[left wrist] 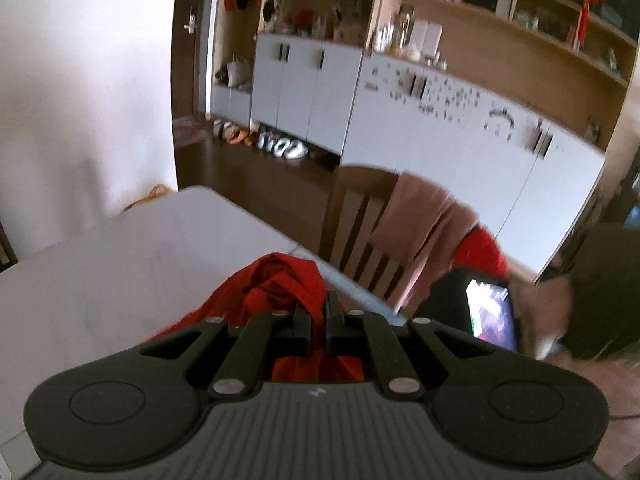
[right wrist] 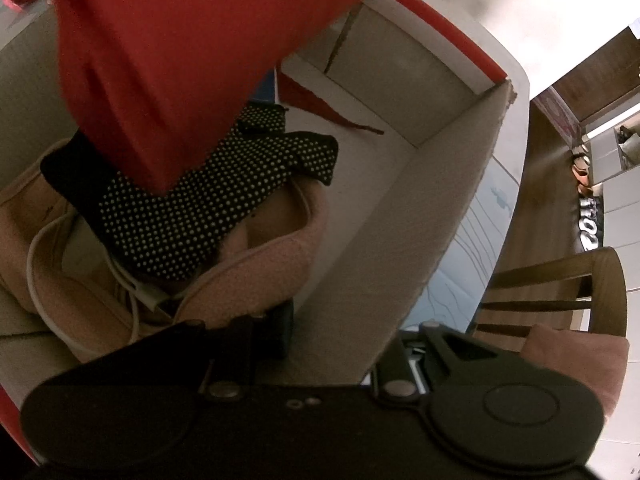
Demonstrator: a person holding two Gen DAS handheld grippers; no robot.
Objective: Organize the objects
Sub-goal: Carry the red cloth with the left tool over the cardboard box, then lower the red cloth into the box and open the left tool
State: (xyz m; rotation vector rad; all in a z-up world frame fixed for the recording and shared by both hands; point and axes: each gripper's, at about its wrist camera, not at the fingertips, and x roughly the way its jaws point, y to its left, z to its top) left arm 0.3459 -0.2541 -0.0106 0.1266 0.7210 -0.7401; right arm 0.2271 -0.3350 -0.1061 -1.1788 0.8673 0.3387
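So the red cloth (left wrist: 288, 284) is pinched in my left gripper (left wrist: 318, 320), the fingers (left wrist: 301, 322) squeezed nearly together with the fabric bunched up in front of them and hanging below, just above the white worktop (left wrist: 120, 264). From my right wrist view the same red cloth (right wrist: 192, 60) hangs over an open cardboard box (right wrist: 452, 200), covering a good part of it. That view is the only one that shows inside the box: a black cloth with pale dots (right wrist: 208, 204), a fuzzy pink thing (right wrist: 264, 276) and a white cable (right wrist: 80, 272) looped over it.

My right gripper (right wrist: 336, 340) straddles the box's side wall, one finger (right wrist: 280, 332) inside, the other outside and mostly hidden. The gap is narrow and looks clamped on the wall.

The left wrist view gives the room instead: a wooden chair (left wrist: 360, 224) with a pink towel (left wrist: 424, 220) draped over it, white cabinets (left wrist: 460, 136) dotted with small stickers, shoes (left wrist: 280, 146) lined up on the floor, and my right gripper's little lit screen (left wrist: 492, 312). The stickers are too blurry to read, and the white marks on a black shoe (right wrist: 588, 228) in the right wrist view are not legible either.
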